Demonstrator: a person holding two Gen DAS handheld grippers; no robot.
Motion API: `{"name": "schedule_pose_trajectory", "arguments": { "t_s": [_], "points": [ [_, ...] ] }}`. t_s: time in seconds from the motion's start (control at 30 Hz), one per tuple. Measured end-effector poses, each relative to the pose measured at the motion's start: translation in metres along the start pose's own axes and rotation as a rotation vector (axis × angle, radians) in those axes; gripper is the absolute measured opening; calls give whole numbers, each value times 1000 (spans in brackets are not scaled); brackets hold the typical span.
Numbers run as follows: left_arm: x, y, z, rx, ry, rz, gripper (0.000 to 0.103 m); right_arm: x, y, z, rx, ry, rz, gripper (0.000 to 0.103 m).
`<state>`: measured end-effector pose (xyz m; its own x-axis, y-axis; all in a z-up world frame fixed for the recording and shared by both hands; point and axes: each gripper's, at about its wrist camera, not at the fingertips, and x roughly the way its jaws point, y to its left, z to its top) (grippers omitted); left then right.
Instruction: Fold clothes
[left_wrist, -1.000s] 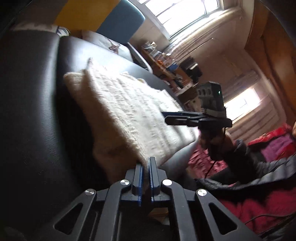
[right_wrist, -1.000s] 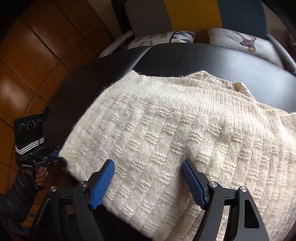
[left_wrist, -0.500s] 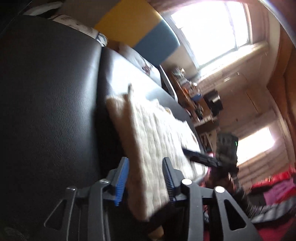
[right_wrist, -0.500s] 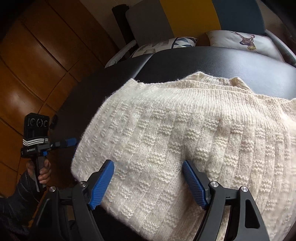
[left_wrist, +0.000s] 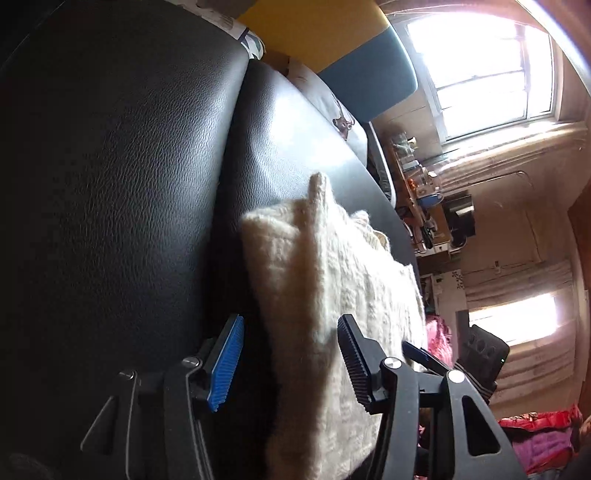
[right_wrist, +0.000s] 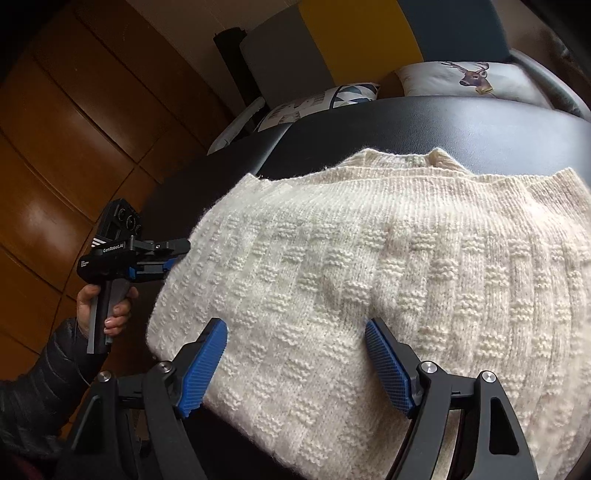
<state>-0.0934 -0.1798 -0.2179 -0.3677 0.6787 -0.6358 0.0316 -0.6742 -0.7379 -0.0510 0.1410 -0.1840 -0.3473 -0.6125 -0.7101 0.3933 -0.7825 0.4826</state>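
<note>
We start with the black padded surface (right_wrist: 424, 125), which carries everything; on it lies the cream knitted sweater (right_wrist: 369, 258), already folded into a thick wad that covers the near part of the surface and overhangs its near edge; its neck opening points to the far side, towards the cushions (right_wrist: 469, 79), and we judge its long axis to run from the left tool across to our right. We judge a fold to be finished and the next one in hand; it calls for both tools to close on an edge and carry it over together. Our right tool (right_wrist: 295, 365) stands apart over the near edge, gripping nothing; our left tool (left_wrist: 288, 362) also stands apart, straddling the left end of the sweater (left_wrist: 332, 295), its fingers (left_wrist: 225, 365) not clamped on it.
</note>
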Motion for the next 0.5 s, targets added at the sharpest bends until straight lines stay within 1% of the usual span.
{"name": "schedule_pose_trajectory", "arguments": {
  "t_s": [0.1,0.17,0.2,0.27,0.33,0.4,0.5],
  "points": [
    [9,-7,4,13,-14,42,54,1,0,-1,-1,-6,16,81],
    [11,-13,3,35,-46,69,53,1,-1,-1,0,-9,27,81],
    [12,-16,0,45,-55,74,43,0,-2,-2,3,-12,34,81],
    [14,-20,-5,60,-60,71,15,-1,-5,-2,9,-17,48,81],
    [14,-25,-7,78,-72,75,13,-4,-7,-1,14,-20,59,81],
    [9,-29,-3,99,-99,93,12,-16,-8,0,-4,-27,54,81],
    [-4,-31,10,108,-127,102,12,-53,-14,3,-73,-38,4,80]
  ]
}}
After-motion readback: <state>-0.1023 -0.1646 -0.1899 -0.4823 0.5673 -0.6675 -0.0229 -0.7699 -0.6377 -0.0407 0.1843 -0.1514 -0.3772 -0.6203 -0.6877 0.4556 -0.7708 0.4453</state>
